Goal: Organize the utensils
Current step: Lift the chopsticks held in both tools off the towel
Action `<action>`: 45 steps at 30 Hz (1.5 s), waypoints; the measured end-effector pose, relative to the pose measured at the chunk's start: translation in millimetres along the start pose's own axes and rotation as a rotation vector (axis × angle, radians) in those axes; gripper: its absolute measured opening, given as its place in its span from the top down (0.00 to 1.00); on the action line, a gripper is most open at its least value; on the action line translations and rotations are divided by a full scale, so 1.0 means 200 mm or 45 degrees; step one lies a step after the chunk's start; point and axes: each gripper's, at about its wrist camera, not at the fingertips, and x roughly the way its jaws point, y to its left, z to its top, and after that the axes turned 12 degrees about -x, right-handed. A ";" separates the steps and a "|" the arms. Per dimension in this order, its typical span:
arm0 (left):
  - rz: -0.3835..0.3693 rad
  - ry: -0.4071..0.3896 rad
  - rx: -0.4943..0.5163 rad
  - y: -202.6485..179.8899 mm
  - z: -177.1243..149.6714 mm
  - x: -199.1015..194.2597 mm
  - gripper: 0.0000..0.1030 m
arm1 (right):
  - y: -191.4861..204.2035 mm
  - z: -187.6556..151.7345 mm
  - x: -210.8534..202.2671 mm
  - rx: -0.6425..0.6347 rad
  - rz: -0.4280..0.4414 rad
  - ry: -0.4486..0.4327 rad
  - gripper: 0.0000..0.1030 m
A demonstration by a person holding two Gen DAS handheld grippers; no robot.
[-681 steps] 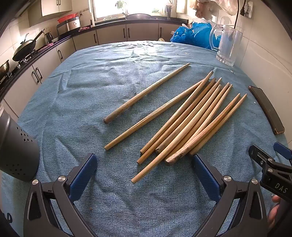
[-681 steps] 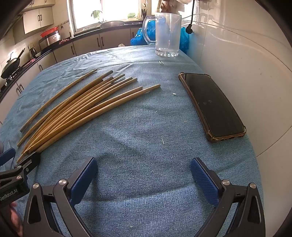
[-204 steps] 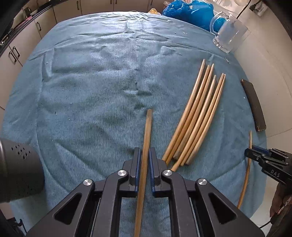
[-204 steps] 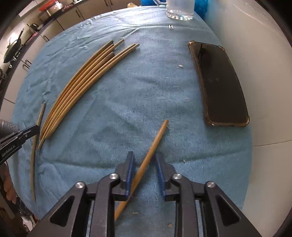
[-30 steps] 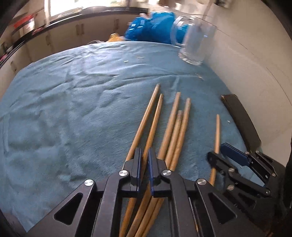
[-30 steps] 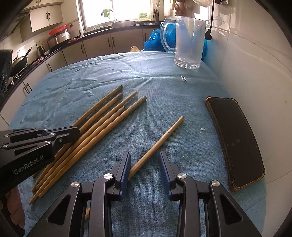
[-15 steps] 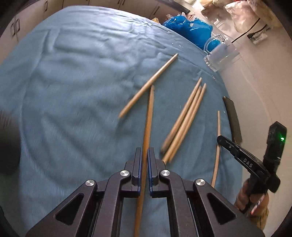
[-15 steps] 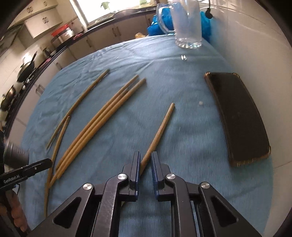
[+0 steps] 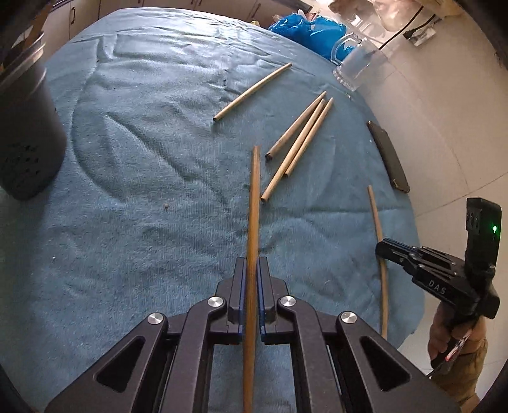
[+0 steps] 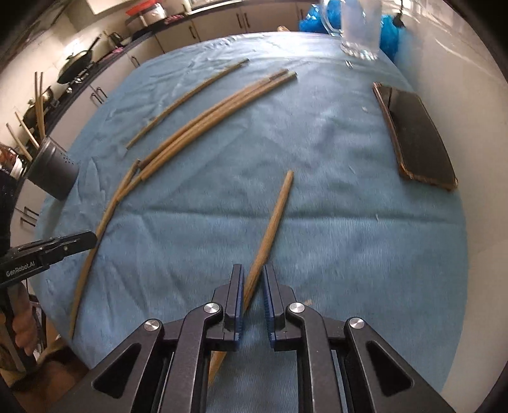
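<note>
In the left wrist view my left gripper [image 9: 252, 270] is shut on a long wooden stick [image 9: 254, 197] that runs forward over the blue cloth. The dark perforated holder [image 9: 25, 127] stands at the far left. One loose stick [image 9: 254, 90] and a group of three sticks [image 9: 298, 139] lie ahead. In the right wrist view my right gripper [image 10: 254, 270] is shut on another wooden stick [image 10: 274, 216], which crosses the jaws at a slant. The left gripper [image 10: 85, 236] shows at the left edge with its stick [image 10: 104, 216]. The holder [image 10: 54, 171] has sticks standing in it.
A black phone [image 10: 416, 133] lies near the cloth's right edge by the white wall. A glass mug [image 10: 360, 28] and a blue bag [image 9: 308, 28] sit at the far end. Kitchen counters run along the back left. A hand [image 9: 451, 336] grips the right tool.
The right jaws have closed on their stick and raised it off the cloth. The left gripper carried its stick leftward, and the holder has come into its view.
</note>
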 end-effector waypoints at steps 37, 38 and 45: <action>0.085 0.148 0.194 -0.15 0.28 0.15 0.92 | 0.02 0.47 0.26 -0.023 -0.145 0.407 0.84; 0.071 0.134 0.190 -0.13 0.27 0.15 0.93 | 0.04 0.47 0.26 -0.037 -0.157 0.385 0.86; -0.012 -0.054 0.151 -0.06 0.15 -0.07 0.93 | 0.22 0.39 0.19 -0.142 -0.177 0.193 0.94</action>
